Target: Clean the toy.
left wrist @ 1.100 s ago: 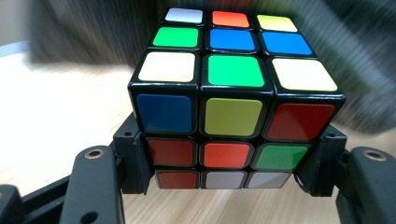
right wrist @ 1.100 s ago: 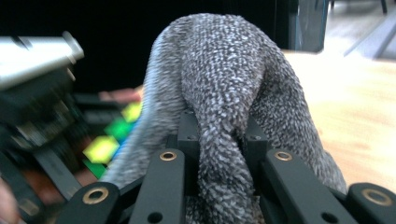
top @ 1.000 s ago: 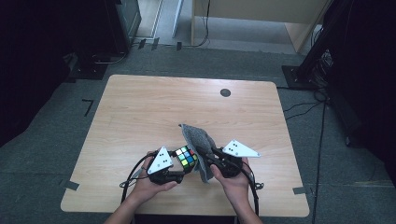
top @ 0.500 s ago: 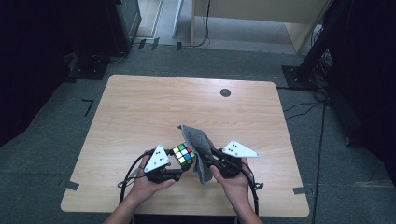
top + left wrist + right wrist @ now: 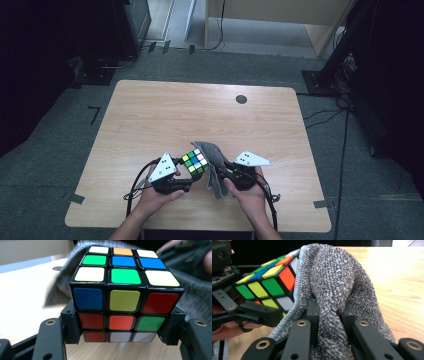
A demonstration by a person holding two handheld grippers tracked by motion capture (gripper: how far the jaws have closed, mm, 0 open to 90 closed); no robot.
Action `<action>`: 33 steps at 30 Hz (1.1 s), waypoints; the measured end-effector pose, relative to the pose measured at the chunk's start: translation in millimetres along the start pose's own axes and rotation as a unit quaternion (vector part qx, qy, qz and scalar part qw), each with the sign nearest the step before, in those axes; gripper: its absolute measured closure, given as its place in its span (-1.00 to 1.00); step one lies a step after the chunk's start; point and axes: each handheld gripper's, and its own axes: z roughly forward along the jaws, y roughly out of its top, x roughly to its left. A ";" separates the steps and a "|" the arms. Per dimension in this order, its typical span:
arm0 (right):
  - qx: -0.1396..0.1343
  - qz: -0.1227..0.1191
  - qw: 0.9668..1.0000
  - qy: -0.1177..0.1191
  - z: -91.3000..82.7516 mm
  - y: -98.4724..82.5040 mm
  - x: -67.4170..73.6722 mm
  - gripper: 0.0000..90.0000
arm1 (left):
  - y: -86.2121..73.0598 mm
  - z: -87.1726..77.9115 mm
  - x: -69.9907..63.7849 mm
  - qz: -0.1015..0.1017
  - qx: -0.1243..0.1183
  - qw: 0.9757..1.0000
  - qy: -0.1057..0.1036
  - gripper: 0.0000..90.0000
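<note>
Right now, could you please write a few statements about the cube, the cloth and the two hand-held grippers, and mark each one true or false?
1. The left hand-held gripper is shut on the puzzle cube. True.
2. The right hand-held gripper stands open with nothing between its jaws. False: it is shut on the grey cloth.
3. The grey cloth lies against one side of the puzzle cube. True.
4. The puzzle cube is solved, each face one colour. False: its faces show mixed colours.
5. The grey cloth lies flat at the table's far edge. False: it is held up near the front edge.

The left gripper (image 5: 186,181) holds a colourful cube (image 5: 195,161) up off the wooden table (image 5: 200,110). The right gripper (image 5: 225,172) pinches a grey cloth (image 5: 212,162), which touches the cube's side facing it.
</note>
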 end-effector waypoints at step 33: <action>-0.057 -0.005 0.998 0.009 -13.3 12.4 7.6 0.70 | -3.3 10.3 -10.7 0.021 0.033 0.999 -0.019 -0.25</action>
